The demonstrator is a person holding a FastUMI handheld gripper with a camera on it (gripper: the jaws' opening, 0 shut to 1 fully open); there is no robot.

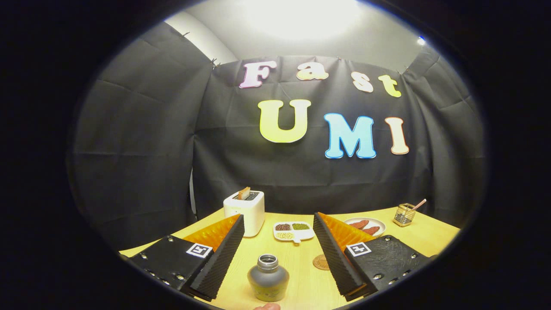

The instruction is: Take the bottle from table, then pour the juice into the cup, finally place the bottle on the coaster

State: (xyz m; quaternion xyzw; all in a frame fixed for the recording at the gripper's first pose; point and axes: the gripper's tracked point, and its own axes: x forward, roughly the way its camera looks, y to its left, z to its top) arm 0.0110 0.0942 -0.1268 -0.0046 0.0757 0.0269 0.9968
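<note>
A dark grey squat bottle (267, 277) stands on a pale yellow wooden tabletop (430, 237). The round brown coaster (321, 261) carries a ring pattern. A white toaster (244, 212) holds brown toast (244, 193).

coaster (321, 261): lying on the table just ahead of the right finger, which is covering its right side.
plate (366, 225): sitting beyond the right finger, which is hiding its near left rim; the reddish pieces on it are showing too small to tell what they are.
toaster (245, 212): standing beyond the left finger, whose tip is overlapping its lower left corner.
divided dish (294, 231): its three fillings are looking too small to identify.
wire holder (404, 214): its contents are showing too small to tell.
gripper (278, 226): fingers standing wide apart, their rear parts being cut off.
</note>
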